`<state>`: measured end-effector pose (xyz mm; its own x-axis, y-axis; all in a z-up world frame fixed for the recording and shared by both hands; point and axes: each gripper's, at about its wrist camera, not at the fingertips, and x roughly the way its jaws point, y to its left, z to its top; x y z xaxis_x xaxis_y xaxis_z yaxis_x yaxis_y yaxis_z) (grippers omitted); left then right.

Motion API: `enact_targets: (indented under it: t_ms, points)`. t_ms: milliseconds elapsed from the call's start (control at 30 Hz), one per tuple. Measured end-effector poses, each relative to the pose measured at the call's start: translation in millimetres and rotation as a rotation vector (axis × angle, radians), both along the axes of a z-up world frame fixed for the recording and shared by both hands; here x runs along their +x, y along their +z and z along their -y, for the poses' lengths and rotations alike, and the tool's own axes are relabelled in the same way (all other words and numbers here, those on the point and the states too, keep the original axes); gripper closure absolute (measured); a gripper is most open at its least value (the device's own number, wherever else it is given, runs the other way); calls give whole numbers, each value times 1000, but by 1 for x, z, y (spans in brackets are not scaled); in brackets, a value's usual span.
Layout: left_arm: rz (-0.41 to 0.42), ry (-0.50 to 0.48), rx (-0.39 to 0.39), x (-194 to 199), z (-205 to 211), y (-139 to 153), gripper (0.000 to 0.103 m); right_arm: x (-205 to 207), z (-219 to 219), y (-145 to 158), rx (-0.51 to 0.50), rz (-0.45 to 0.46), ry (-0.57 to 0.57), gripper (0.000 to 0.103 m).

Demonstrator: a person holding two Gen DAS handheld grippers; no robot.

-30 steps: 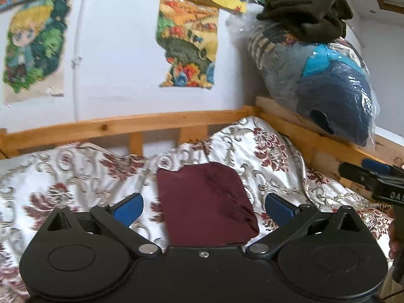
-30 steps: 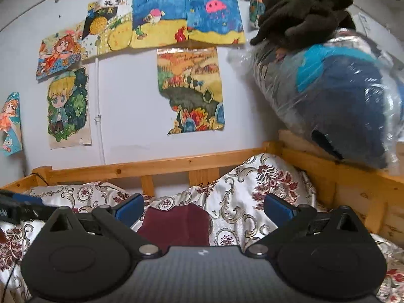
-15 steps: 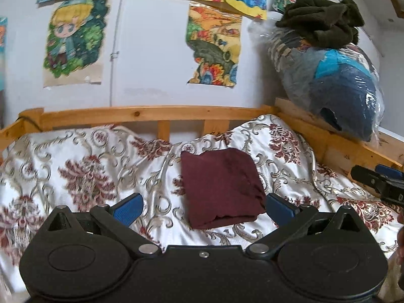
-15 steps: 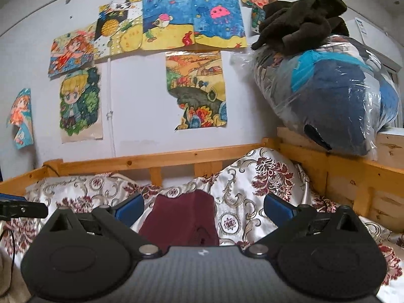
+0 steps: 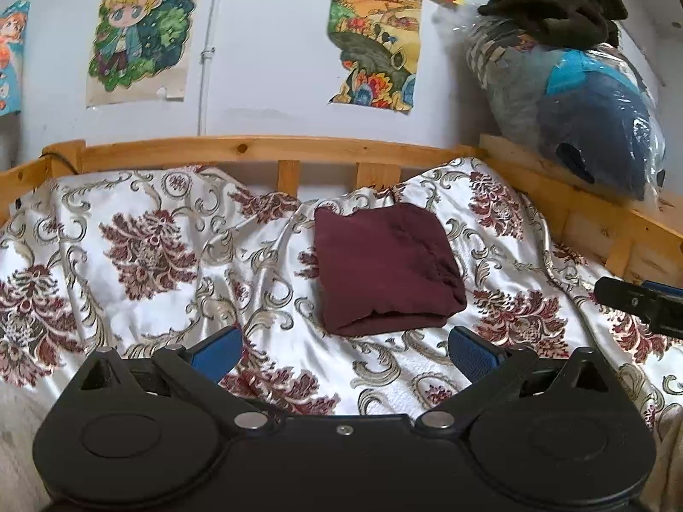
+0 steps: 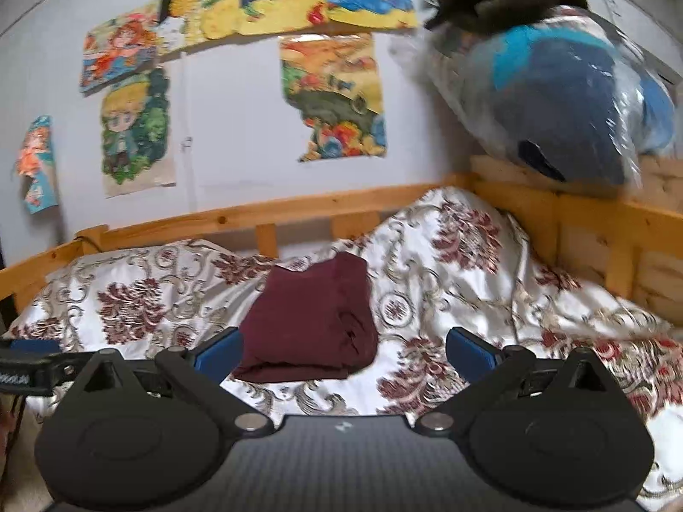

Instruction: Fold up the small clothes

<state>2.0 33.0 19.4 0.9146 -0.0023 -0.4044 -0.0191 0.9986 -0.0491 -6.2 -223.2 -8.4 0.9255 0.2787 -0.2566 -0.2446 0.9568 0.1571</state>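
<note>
Matt maroon cloth garment [image 5: 386, 266] lies on glossy satin bedspread [image 5: 141, 256] (wooden rail [image 5: 256, 151] behind).

A folded maroon cloth garment [image 5: 386, 269] lay on the floral satin bedspread [image 5: 141, 256], before the wooden bed rail [image 5: 256, 151]. To its right, a plastic-wrapped blue bundle [image 5: 585, 119] sat on the side rail, dark clothing [image 5: 555, 0] atop.

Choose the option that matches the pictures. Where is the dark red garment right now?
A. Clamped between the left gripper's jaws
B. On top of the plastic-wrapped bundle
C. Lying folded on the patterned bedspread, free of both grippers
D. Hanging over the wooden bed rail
C: the dark red garment lies folded on the bedspread, and both the left gripper and the right gripper have open, empty jaws short of it.
</note>
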Motion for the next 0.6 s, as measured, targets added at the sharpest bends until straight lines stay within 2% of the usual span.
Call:
enact_targets:
  t_ms: [267, 600]
  points:
    - [-23, 42, -67, 1, -13, -3, 1, 0, 0, -3, -17, -10, 23, 0]
    - [-31, 47, -61, 1, -12, -4, 1, 0, -1, -2, -21, -9, 30, 0]
